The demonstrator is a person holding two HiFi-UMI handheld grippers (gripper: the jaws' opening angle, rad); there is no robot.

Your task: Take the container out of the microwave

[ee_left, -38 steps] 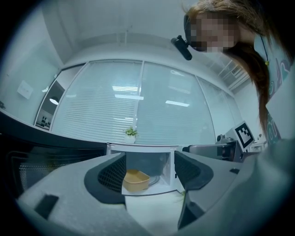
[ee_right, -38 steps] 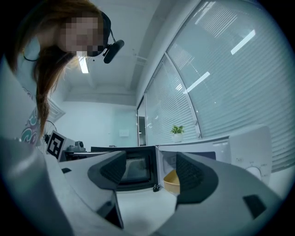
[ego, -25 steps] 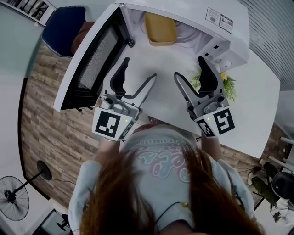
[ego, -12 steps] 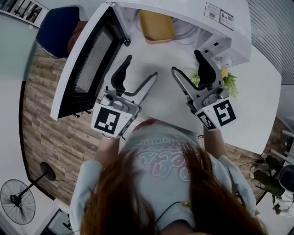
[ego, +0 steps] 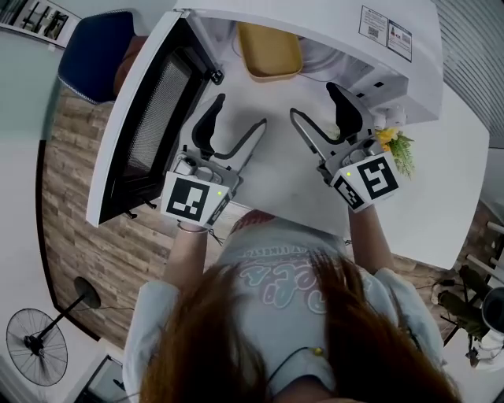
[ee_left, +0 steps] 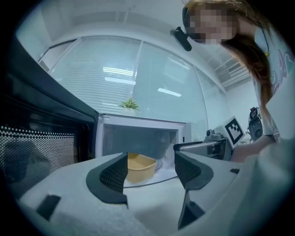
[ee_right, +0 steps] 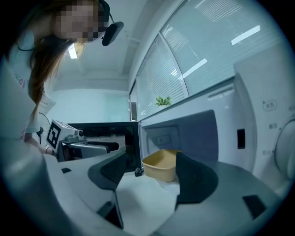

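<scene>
We hold the left hand-held gripper and right hand-held gripper spread and empty before the open microwave. The yellow container sits inside. This looks like the approach; next we should reach in and pinch its rim.

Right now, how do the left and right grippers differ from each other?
The left gripper is beside the open microwave door; the right gripper is on the side with the small plant. The left gripper's cube shows a different black-and-white pattern from the right gripper's cube. Both are open, hold nothing, and point at the yellow container inside the microwave.
</scene>
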